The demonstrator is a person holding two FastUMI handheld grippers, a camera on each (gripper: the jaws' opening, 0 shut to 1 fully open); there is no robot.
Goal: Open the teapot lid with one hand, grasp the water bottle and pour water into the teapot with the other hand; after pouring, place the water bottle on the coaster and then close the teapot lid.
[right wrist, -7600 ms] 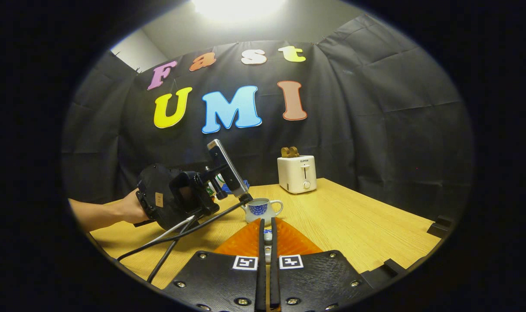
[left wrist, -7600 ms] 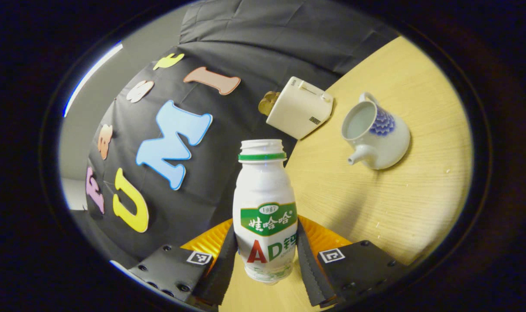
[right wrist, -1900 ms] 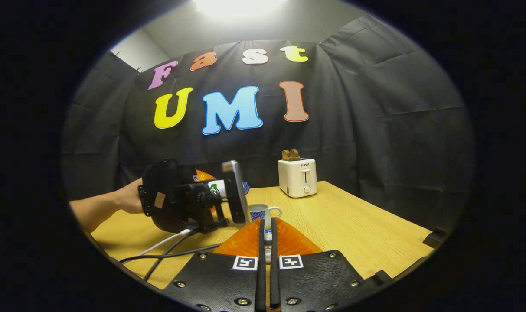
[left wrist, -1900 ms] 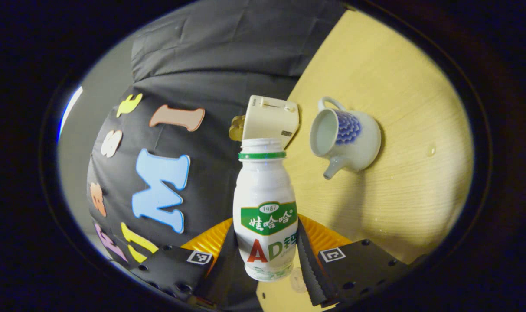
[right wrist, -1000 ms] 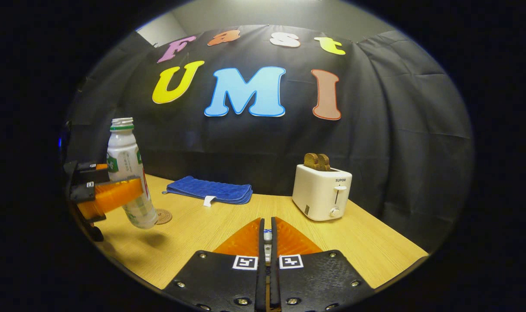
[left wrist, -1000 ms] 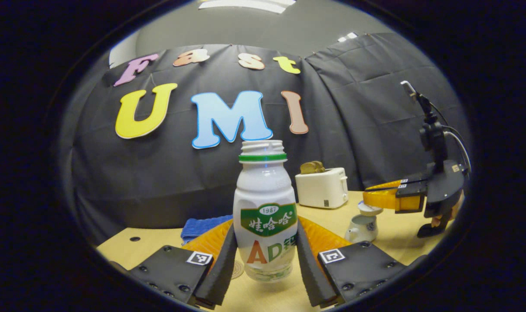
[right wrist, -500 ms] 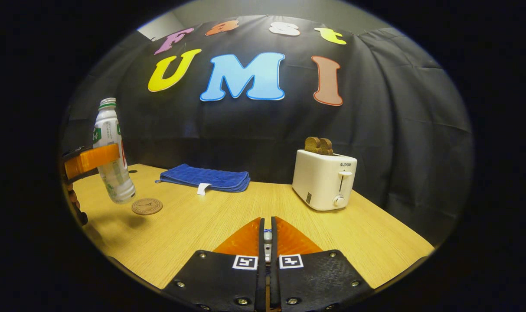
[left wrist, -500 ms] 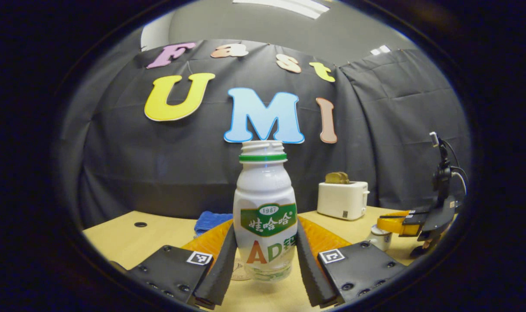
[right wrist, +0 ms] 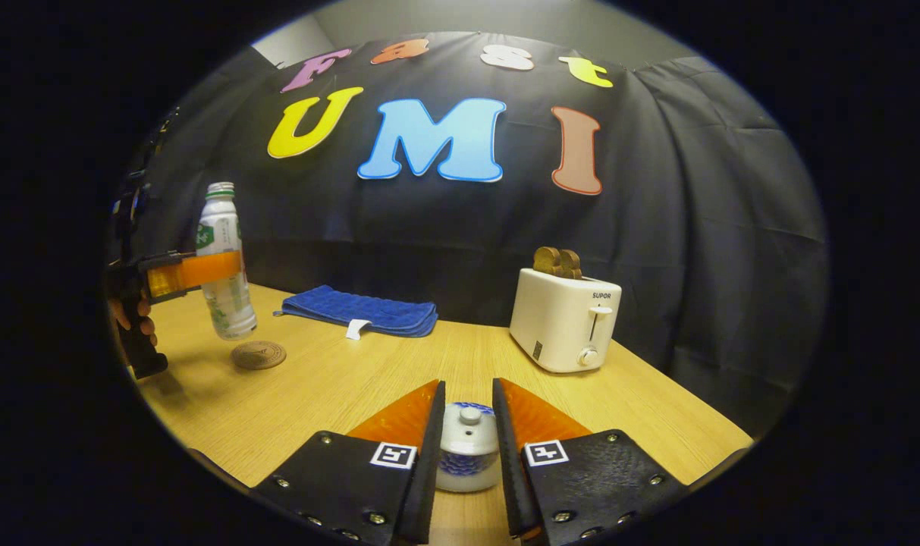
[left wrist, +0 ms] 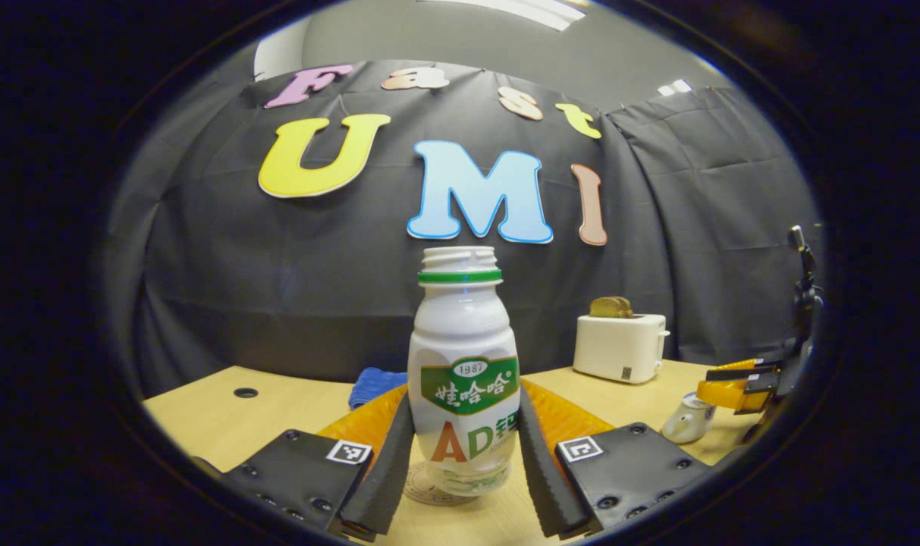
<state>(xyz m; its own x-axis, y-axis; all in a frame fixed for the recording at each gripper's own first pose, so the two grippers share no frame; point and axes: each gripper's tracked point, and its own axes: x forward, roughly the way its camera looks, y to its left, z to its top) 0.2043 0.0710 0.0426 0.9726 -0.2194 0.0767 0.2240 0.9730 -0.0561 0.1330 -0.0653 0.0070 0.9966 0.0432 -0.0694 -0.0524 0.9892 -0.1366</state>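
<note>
My left gripper (left wrist: 466, 409) is shut on the white water bottle (left wrist: 463, 341), which stands upright with no cap. Its base is just above the round coaster (left wrist: 423, 491). In the right gripper view the same bottle (right wrist: 224, 280) hangs slightly tilted in the left gripper (right wrist: 194, 271), close above the coaster (right wrist: 258, 354). My right gripper (right wrist: 467, 390) is open, its fingers apart on either side of the white and blue teapot (right wrist: 466, 455). The lid (right wrist: 468, 426) sits on the pot. From the left gripper view the teapot (left wrist: 686, 422) sits under the right gripper (left wrist: 733, 388).
A white toaster (right wrist: 566, 322) with toast in it stands at the back right of the wooden table (right wrist: 338, 394). A folded blue cloth (right wrist: 361, 312) lies against the back wall. A hand (right wrist: 130, 322) holds the left gripper at the table's left edge.
My right gripper has opened and let go of the lid knob, and the lid now rests on the teapot. The left gripper has carried the bottle lower over the coaster.
</note>
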